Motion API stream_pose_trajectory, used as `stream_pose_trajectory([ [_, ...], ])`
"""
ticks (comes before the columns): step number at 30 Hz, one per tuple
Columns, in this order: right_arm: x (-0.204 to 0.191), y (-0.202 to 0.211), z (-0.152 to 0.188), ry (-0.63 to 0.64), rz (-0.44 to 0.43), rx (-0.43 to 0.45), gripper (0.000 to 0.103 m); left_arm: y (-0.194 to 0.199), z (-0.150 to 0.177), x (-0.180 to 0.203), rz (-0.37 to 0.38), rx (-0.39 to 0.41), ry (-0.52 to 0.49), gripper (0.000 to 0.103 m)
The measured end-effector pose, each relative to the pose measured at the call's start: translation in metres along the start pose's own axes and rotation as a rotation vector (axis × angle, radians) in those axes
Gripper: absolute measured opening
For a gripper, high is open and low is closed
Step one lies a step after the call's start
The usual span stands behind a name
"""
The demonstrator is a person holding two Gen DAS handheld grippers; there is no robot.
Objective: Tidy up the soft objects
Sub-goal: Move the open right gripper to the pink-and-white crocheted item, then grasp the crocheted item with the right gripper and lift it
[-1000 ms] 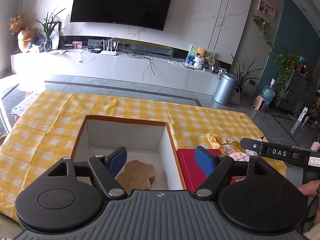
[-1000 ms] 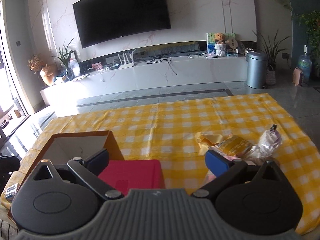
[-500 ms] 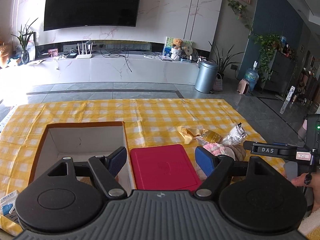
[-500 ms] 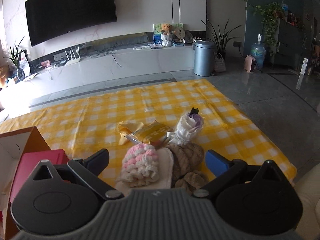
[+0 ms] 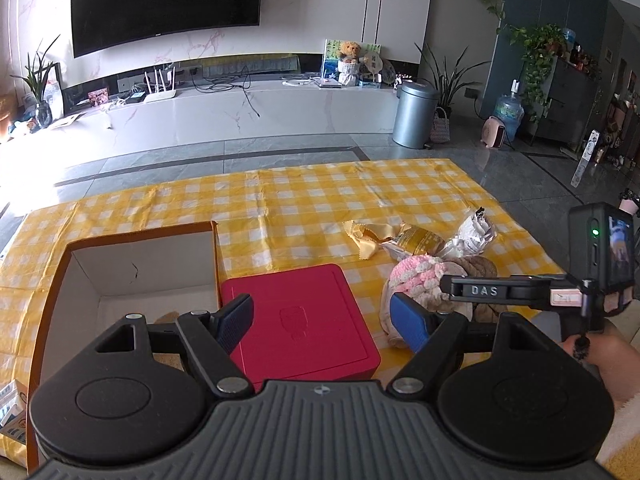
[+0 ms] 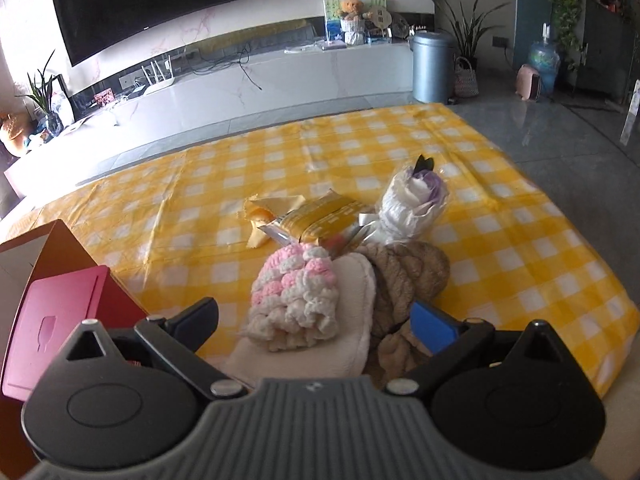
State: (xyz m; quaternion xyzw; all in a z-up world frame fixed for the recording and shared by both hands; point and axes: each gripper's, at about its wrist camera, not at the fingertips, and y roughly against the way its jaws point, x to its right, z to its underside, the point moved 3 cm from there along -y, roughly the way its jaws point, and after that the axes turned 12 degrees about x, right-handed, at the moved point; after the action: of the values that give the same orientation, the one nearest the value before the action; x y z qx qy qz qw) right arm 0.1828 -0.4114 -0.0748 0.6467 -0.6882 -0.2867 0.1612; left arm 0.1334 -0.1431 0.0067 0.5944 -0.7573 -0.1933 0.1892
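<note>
A pile of soft things lies on the yellow checked cloth: a pink and white knitted piece [image 6: 296,292], a cream pad [image 6: 356,320] under it and a brown plush [image 6: 404,276]. My right gripper [image 6: 316,318] hangs open just above them, with the pile between its wide jaws and neither pad pressing. An open cardboard box [image 5: 136,264] with white walls stands at the left, a tan soft thing [image 5: 168,317] just showing inside. Beside it lies the red lid [image 5: 296,312]. My left gripper [image 5: 320,316] is open and empty over that lid.
Behind the pile lie a yellow snack packet [image 6: 320,216], a yellow cloth scrap [image 6: 264,208] and a white wrapped bundle [image 6: 412,200]. A hand [image 5: 592,348] holds the right tool at the table's right edge. Bare checked cloth [image 5: 320,200] stretches beyond.
Both grippers moved right. The left one went from over the box to over the red lid. The right one went from the lid and sank to straddle the soft pile.
</note>
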Motion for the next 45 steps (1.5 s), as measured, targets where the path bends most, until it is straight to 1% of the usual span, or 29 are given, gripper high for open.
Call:
stream_pose_trajectory([
  [2, -0.007, -0.022, 0.001, 0.034, 0.007, -0.023, 0.1, -0.003, 0.005, -0.001, -0.007, -0.022, 0.012, 0.091],
  [4, -0.016, -0.042, 0.003, 0.119, 0.066, -0.016, 0.1, -0.005, 0.01, -0.003, -0.009, -0.028, 0.014, 0.091],
  [6, -0.024, -0.058, 0.01, 0.209, 0.11, -0.02, 0.1, -0.004, 0.013, -0.004, -0.023, -0.011, 0.005, 0.091],
  [8, -0.032, -0.07, 0.019, 0.291, 0.129, -0.052, 0.1, -0.002, 0.014, -0.006, -0.039, 0.002, -0.004, 0.091],
  [10, -0.038, -0.076, 0.026, 0.344, 0.12, -0.057, 0.1, 0.0, 0.014, -0.009, -0.048, 0.011, -0.005, 0.091],
  [13, -0.044, -0.082, 0.03, 0.38, 0.1, -0.043, 0.1, 0.0, 0.013, -0.013, -0.058, 0.004, 0.012, 0.091],
  [16, -0.05, -0.085, 0.032, 0.417, 0.117, -0.041, 0.101, 0.0, 0.016, -0.016, -0.06, -0.014, 0.024, 0.091],
  [21, -0.048, -0.081, 0.032, 0.418, 0.098, -0.039, 0.099, 0.0, 0.022, -0.02, -0.079, -0.034, 0.019, 0.091],
  [24, -0.047, -0.079, 0.031, 0.411, 0.085, -0.041, 0.089, 0.001, 0.023, -0.017, -0.096, -0.04, 0.003, 0.091],
  [25, -0.047, -0.076, 0.03, 0.404, 0.078, -0.029, 0.074, 0.002, 0.024, -0.015, -0.095, -0.042, -0.002, 0.091],
  [27, -0.044, -0.072, 0.026, 0.359, 0.062, -0.027, 0.049, 0.004, 0.024, -0.011, -0.088, -0.042, -0.011, 0.091],
  [29, -0.042, -0.07, 0.027, 0.354, 0.06, -0.034, 0.043, 0.007, 0.022, -0.006, -0.075, -0.037, -0.03, 0.091],
  [32, -0.037, -0.064, 0.026, 0.333, 0.044, -0.025, 0.037, 0.008, 0.02, 0.003, -0.072, -0.023, -0.061, 0.091],
  [34, -0.031, -0.056, 0.021, 0.278, 0.031, -0.016, 0.036, 0.007, 0.018, 0.009, -0.071, -0.019, -0.073, 0.091],
  [36, -0.021, -0.047, 0.014, 0.2, 0.04, -0.001, 0.036, 0.005, 0.016, 0.015, -0.061, -0.018, -0.086, 0.091],
  [38, -0.008, -0.033, 0.006, 0.112, 0.044, 0.035, 0.036, 0.0, 0.014, 0.022, -0.052, -0.021, -0.109, 0.091],
  [41, 0.018, -0.006, -0.007, -0.047, -0.001, 0.112, 0.037, -0.008, 0.01, 0.036, -0.037, -0.026, -0.141, 0.091],
  [43, 0.032, 0.014, -0.013, -0.124, -0.007, 0.161, 0.038, -0.015, 0.009, 0.047, 0.007, -0.031, -0.182, 0.091],
  [45, 0.042, 0.032, -0.019, -0.143, 0.018, 0.222, 0.038, -0.026, 0.008, 0.059, 0.06, -0.046, -0.239, 0.091],
])
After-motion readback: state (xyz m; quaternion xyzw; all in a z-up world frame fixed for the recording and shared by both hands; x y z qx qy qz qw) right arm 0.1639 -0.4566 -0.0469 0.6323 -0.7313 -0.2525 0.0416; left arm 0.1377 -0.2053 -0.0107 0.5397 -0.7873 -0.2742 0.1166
